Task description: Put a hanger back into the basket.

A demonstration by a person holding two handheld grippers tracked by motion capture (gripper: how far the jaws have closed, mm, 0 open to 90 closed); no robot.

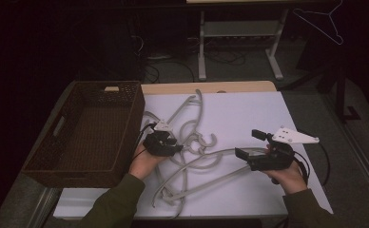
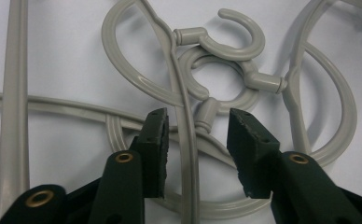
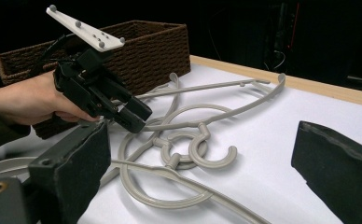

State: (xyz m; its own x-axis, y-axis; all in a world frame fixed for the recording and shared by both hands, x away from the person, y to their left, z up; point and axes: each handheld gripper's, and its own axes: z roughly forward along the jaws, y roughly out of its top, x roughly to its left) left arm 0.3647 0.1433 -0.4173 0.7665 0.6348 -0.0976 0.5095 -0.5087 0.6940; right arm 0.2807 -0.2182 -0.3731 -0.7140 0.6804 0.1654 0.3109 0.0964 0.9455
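Several grey plastic hangers lie tangled on the white tabletop, their hooks interlocked. My left gripper is low over the tangle's left side, pointing down. In the left gripper view its jaws straddle one thin hanger rod, with a gap on each side of it. From the right gripper view, the left gripper has its tips at the hangers. My right gripper sits to the right, near a long hanger arm, and its pads are wide apart with nothing gripped.
A dark brown wicker basket stands at the table's left, close to the left hand, and appears behind that hand as the basket in the right gripper view. A wire hanger hangs at the far right. A white desk frame stands beyond the table.
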